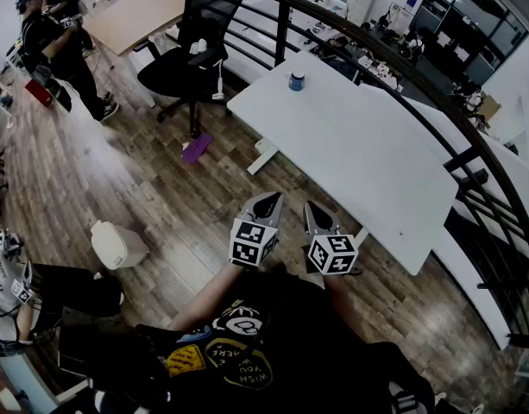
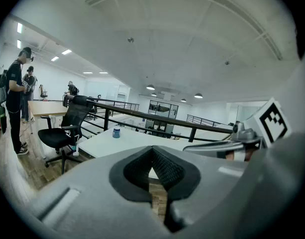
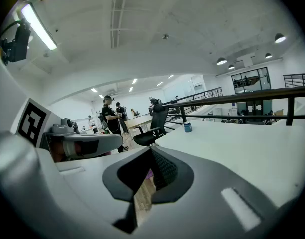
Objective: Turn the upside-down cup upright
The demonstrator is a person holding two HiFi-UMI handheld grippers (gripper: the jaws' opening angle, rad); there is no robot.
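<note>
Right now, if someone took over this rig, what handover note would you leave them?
Left gripper: shut, empty, over the floor, short of the table.
Right gripper: shut, empty, beside the left one.
Cup: at the far end of the white table, untouched; too small to tell which way up.
Done: nothing yet.
Left: reach the cup, grip it, turn it upright.

The left gripper (image 1: pixel 268 200) and right gripper (image 1: pixel 314 209) are held side by side, just apart, pointing forward and slightly downward. Both pairs of jaws are closed, nothing between the fingers. The left forearm (image 1: pixel 205 298), apparently bare, extends behind its fingers.
</note>
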